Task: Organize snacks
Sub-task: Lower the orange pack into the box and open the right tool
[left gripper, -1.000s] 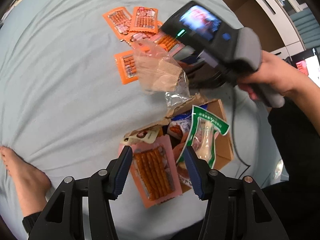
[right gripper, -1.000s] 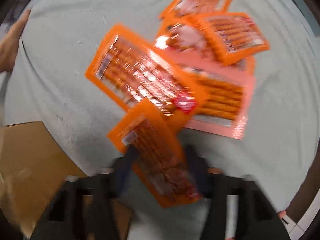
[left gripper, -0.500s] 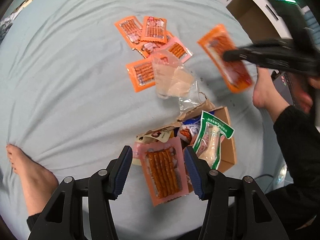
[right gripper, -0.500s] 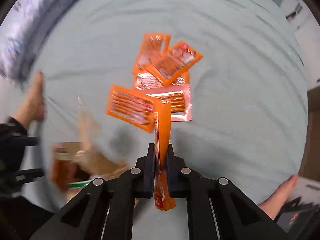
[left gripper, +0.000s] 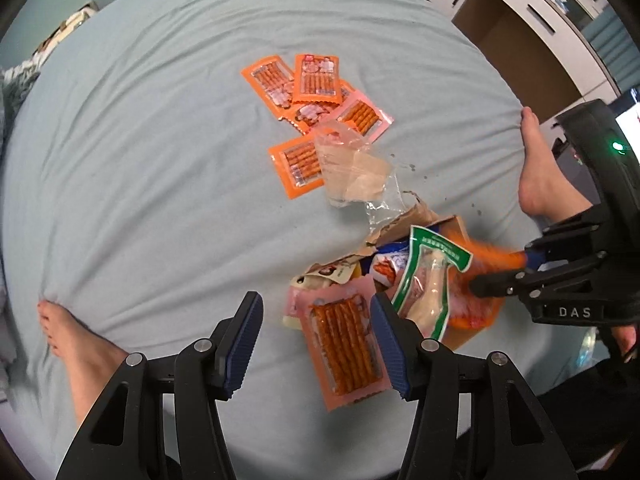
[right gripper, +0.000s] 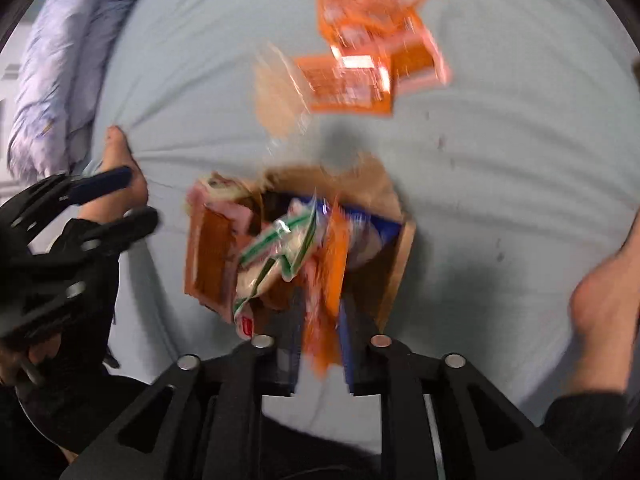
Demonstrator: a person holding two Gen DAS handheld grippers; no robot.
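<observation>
A brown cardboard box (left gripper: 460, 226) (right gripper: 404, 248) lies on the pale blue bedsheet, stuffed with snack packets, among them a green-edged packet (left gripper: 432, 276) and a pink sausage packet (left gripper: 344, 340). My right gripper (right gripper: 322, 320) (left gripper: 496, 276) is shut on an orange snack packet (right gripper: 334, 264) (left gripper: 480, 264) and holds it over the box. My left gripper (left gripper: 316, 344) is open and empty, hovering just in front of the box. Several orange packets (left gripper: 296, 164) (right gripper: 360, 80) lie farther out on the sheet.
A crumpled clear plastic bag (left gripper: 356, 172) lies between the loose packets and the box. Bare feet rest on the sheet at the left (left gripper: 76, 344) and right (left gripper: 536, 176). A bundled blanket (right gripper: 52, 80) lies at the left edge. Cabinets (left gripper: 520, 12) stand beyond the bed.
My right gripper has carried the orange packet from above the loose pile back down to the box. My left gripper has stayed open near the box.
</observation>
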